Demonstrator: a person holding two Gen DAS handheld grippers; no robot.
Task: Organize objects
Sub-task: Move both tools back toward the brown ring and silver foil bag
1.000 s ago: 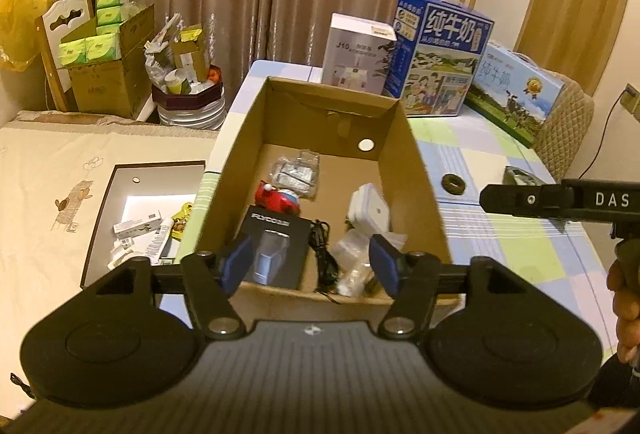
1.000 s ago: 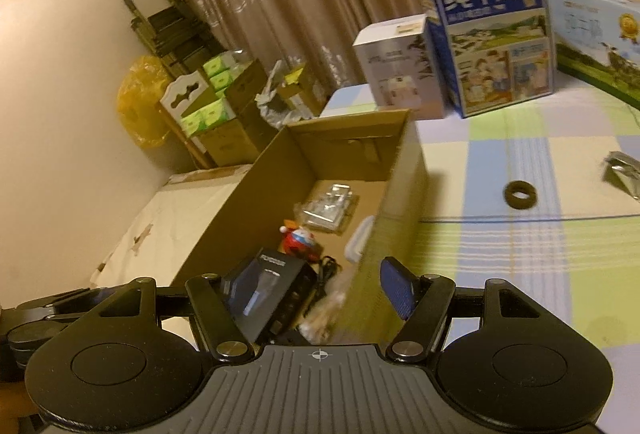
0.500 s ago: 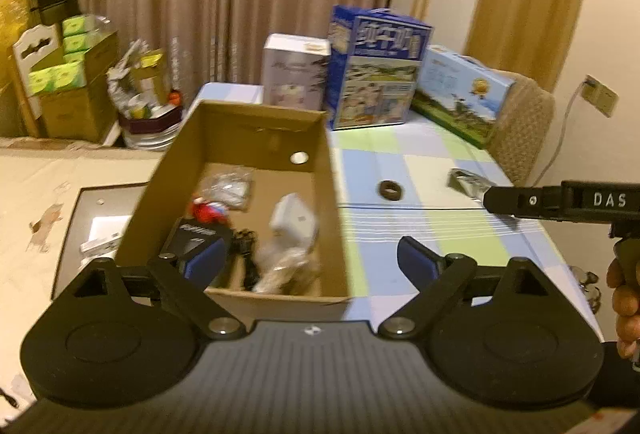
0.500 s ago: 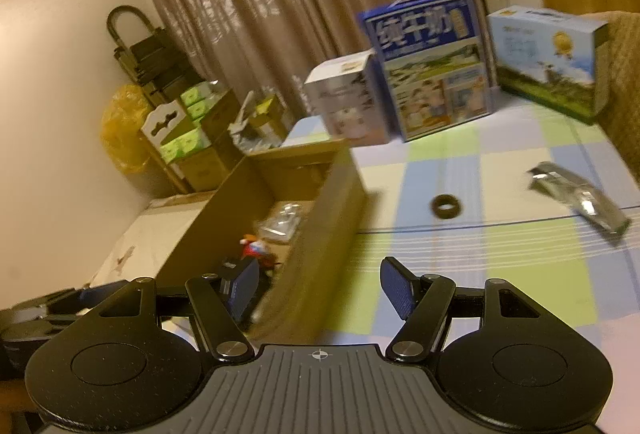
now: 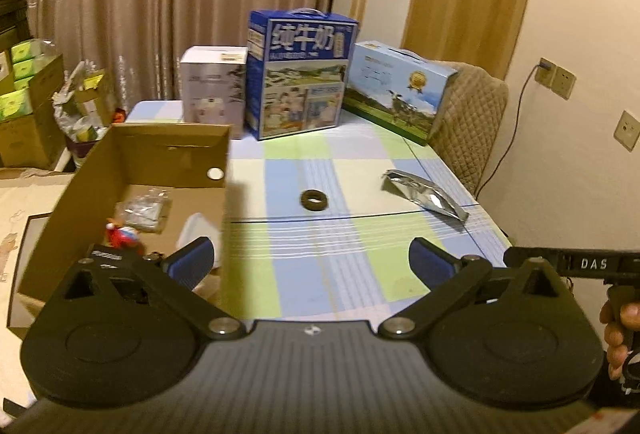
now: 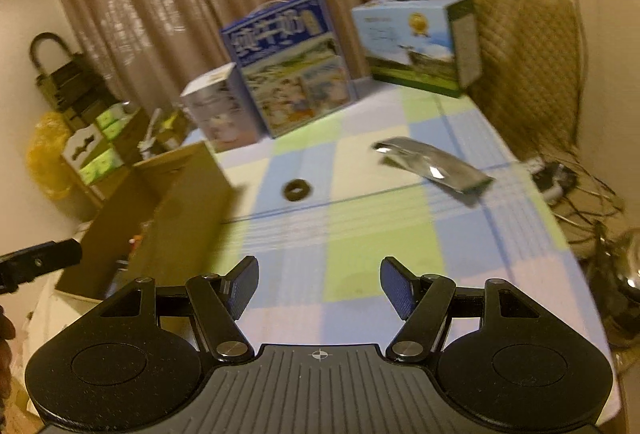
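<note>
Behind the wide-spread, empty fingers of both grippers, the cardboard box (image 5: 132,170) hides its blurred contents.

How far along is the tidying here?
Partly done. The cardboard box already holds several things, among them a small red toy and a clear plastic packet. Nothing is in hand: the left gripper and right gripper both have their fingers spread and empty. Two things lie loose on the checked tablecloth: a dark ring and a silver foil pouch.
</note>
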